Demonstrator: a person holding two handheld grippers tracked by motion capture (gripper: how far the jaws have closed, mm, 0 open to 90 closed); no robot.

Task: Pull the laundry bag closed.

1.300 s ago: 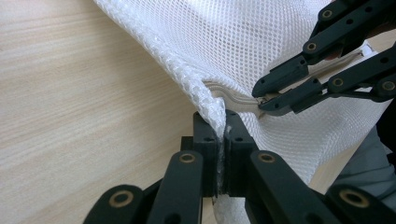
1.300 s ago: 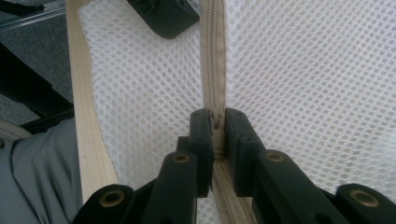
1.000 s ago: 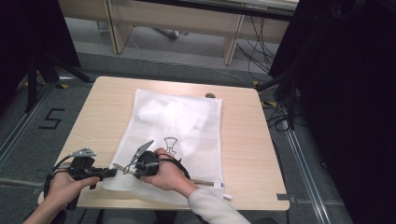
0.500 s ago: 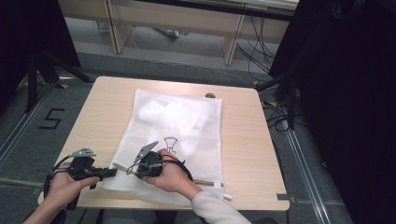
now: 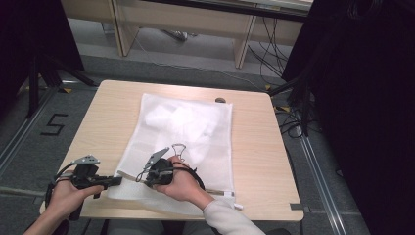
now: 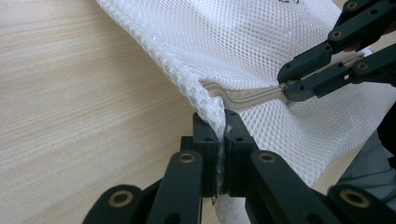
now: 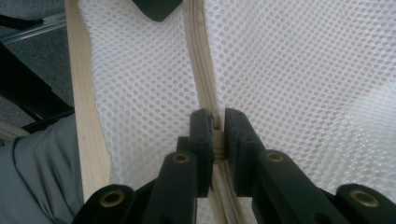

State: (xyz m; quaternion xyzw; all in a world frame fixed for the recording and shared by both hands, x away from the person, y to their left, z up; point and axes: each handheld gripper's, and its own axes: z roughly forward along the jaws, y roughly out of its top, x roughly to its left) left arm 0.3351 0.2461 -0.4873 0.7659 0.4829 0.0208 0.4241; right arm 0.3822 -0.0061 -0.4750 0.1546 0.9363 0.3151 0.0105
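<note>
- The mesh bag (image 5: 183, 142) is laid flat, its long axis running from the table's (image 5: 254, 147) near edge to its far edge.
- The bag's corner is clenched by the left gripper (image 6: 223, 140).
- The zipper (image 7: 198, 60), along the near edge, is pinched by the right gripper (image 7: 217, 128).

Both forearms reach in low and close together, the left gripper (image 5: 115, 180) levelled toward the right with jaws pressed together, the right gripper (image 5: 140, 177) angled leftward, its jaws likewise clamped tight.

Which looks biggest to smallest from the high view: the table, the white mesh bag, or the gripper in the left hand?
1. Table, biggest.
2. White mesh bag, lying on it.
3. Left gripper, smallest, though it is nearer the camera, pinching the bag's corner.
</note>
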